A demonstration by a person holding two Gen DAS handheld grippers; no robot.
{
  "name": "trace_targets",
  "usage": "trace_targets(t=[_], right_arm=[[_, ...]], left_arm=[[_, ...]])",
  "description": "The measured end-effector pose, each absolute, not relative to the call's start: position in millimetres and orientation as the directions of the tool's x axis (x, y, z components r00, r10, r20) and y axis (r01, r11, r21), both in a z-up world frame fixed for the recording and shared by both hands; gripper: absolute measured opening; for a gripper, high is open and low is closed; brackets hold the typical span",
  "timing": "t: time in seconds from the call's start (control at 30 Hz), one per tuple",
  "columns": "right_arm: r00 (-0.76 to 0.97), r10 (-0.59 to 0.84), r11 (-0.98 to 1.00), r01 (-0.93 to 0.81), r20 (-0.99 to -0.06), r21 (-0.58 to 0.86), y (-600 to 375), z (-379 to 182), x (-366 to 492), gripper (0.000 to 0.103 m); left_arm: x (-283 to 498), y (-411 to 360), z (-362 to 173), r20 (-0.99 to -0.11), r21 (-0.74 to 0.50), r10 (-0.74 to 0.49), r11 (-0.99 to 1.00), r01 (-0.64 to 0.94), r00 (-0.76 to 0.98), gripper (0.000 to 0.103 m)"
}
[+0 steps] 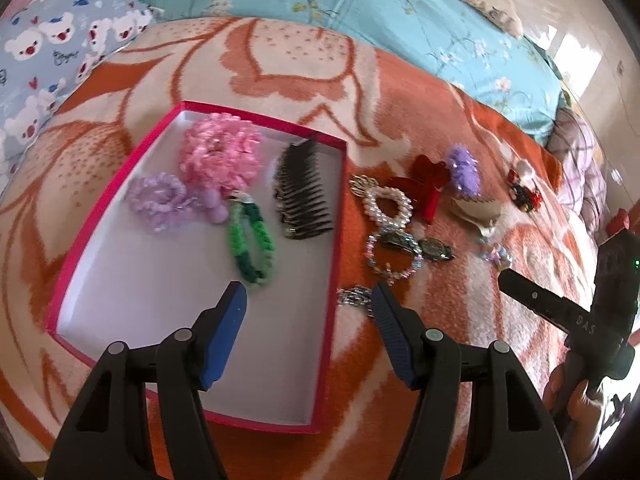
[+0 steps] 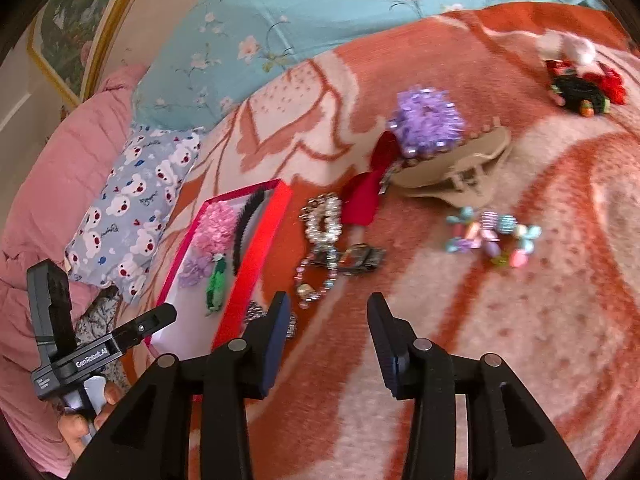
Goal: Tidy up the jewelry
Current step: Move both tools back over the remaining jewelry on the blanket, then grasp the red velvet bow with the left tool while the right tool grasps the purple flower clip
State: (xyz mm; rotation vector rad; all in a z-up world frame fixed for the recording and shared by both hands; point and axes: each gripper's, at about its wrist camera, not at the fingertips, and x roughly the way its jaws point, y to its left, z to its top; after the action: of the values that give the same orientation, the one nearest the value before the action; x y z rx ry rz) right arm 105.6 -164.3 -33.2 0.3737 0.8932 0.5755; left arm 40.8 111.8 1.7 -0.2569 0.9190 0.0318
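A red box [image 1: 335, 216] with a white floor lies on the orange blanket. It holds a pink scrunchie [image 1: 219, 152], a lilac scrunchie [image 1: 158, 197], a green bracelet [image 1: 250, 248] and a black comb [image 1: 302, 196]. Right of it lie a pearl bracelet [image 1: 386, 202], a bead bracelet [image 1: 394, 258], a red bow [image 1: 426, 184], a purple scrunchie [image 1: 464, 170] and a silver chain [image 1: 354, 296]. My left gripper [image 1: 308, 308] is open and empty over the box's near right edge. My right gripper [image 2: 328, 316] is open and empty above the blanket, near the bead bracelet [image 2: 316, 276] and box [image 2: 256, 248].
A beige claw clip [image 2: 452, 168], a pastel bead bracelet [image 2: 492, 236] and a red-black hair tie [image 2: 580, 84] lie further right. A bear-print pillow [image 2: 136, 200], a pink quilt [image 2: 36, 208] and a turquoise floral duvet [image 1: 360, 12] border the blanket.
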Motion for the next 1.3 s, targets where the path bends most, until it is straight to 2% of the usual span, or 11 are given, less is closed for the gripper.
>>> trace_targets(t=[0.47, 0.7, 0.97, 1.03, 1.23, 1.3], right_arm=[[0.557, 0.573, 0.803, -0.236, -0.601, 0.547, -209, -31, 123, 0.043], [0.583, 0.553, 0.805, -0.190, -0.595, 0.562, -224, -31, 149, 0.044], [0.599, 0.547, 0.809, -0.198, -0.584, 0.554, -224, -19, 199, 0.047], [0.589, 0.552, 0.810, -0.208, -0.591, 0.549, -217, -19, 215, 0.052], [0.538, 0.563, 0.810, -0.210, -0.627, 0.547, -198, -34, 262, 0.052], [0.520, 0.564, 0.811, -0.201, -0.641, 0.550, -195, -40, 274, 0.052]], left_arm=[[71, 63, 3, -0.800, -0.182, -0.128, 0.983, -0.034, 0.586, 0.064], [109, 37, 6, -0.798, -0.168, -0.150, 0.986, 0.024, 0.584, 0.064], [158, 14, -16, -0.828, -0.135, -0.153, 0.988, 0.072, 0.539, 0.064], [170, 10, -22, -0.835, -0.136, -0.163, 0.987, 0.090, 0.526, 0.064], [207, -2, -34, -0.848, -0.141, -0.188, 0.981, 0.132, 0.496, 0.064], [218, -6, -38, -0.853, -0.138, -0.194, 0.979, 0.149, 0.484, 0.060]])
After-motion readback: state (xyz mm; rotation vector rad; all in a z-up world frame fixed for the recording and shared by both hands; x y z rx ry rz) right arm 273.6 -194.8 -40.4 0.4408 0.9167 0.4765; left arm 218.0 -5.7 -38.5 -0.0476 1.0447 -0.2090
